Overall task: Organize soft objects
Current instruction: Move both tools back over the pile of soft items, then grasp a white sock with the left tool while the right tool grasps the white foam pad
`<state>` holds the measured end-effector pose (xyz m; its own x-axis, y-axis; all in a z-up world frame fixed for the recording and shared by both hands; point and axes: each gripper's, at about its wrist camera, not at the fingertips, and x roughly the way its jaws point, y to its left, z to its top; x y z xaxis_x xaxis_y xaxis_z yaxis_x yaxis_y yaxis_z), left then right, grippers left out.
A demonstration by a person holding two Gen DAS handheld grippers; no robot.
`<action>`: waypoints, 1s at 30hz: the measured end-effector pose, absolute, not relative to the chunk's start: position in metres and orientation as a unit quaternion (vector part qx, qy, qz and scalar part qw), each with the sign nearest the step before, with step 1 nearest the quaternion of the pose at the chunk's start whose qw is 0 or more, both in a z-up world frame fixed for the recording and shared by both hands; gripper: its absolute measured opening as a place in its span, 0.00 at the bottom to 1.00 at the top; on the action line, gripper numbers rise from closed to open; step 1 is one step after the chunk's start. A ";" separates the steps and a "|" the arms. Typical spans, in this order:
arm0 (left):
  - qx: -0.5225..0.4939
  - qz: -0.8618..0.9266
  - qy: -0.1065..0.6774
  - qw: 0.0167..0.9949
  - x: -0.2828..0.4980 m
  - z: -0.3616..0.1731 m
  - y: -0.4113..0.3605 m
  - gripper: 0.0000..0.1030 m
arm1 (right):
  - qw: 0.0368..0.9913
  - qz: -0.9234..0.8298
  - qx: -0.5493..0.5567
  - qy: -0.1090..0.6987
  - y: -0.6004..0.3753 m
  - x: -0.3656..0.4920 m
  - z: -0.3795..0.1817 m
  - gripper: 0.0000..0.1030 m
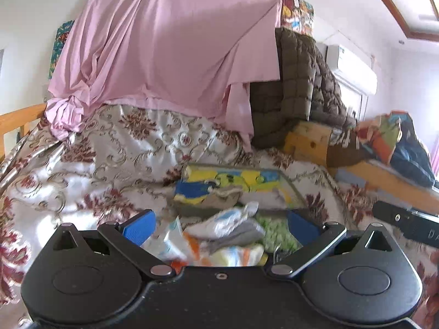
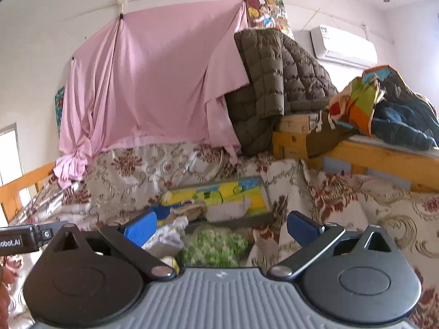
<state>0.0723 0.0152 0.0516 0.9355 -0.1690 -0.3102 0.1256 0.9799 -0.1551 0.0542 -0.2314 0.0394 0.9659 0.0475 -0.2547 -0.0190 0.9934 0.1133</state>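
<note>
A heap of small soft items (image 1: 227, 235), white, grey and orange cloths, lies on the floral bedspread (image 1: 82, 164) just ahead of my left gripper (image 1: 221, 226). That gripper stands open, its blue pads (image 1: 140, 226) wide apart above the heap and touching nothing. Behind the heap sits a shallow tray (image 1: 290, 189) with a yellow-and-blue printed lining. My right gripper (image 2: 222, 226) is open too, over a fuzzy green cloth (image 2: 216, 246) and a crumpled white cloth (image 2: 167, 237). The same tray (image 2: 267, 192) shows beyond them with folded pieces in it.
A pink sheet (image 1: 164, 54) hangs on the far wall. An olive quilted jacket (image 2: 274, 82) drapes over a wooden bunk frame (image 2: 384, 153) at right, with more clothes (image 2: 397, 115) on it. A wooden rail (image 1: 19, 120) borders the left. The other gripper's body (image 1: 406, 222) shows at right.
</note>
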 end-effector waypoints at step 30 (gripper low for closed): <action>0.095 -0.262 0.389 0.878 0.092 -0.031 -0.035 0.99 | 0.892 0.059 0.041 0.446 -0.219 0.126 -0.017 1.00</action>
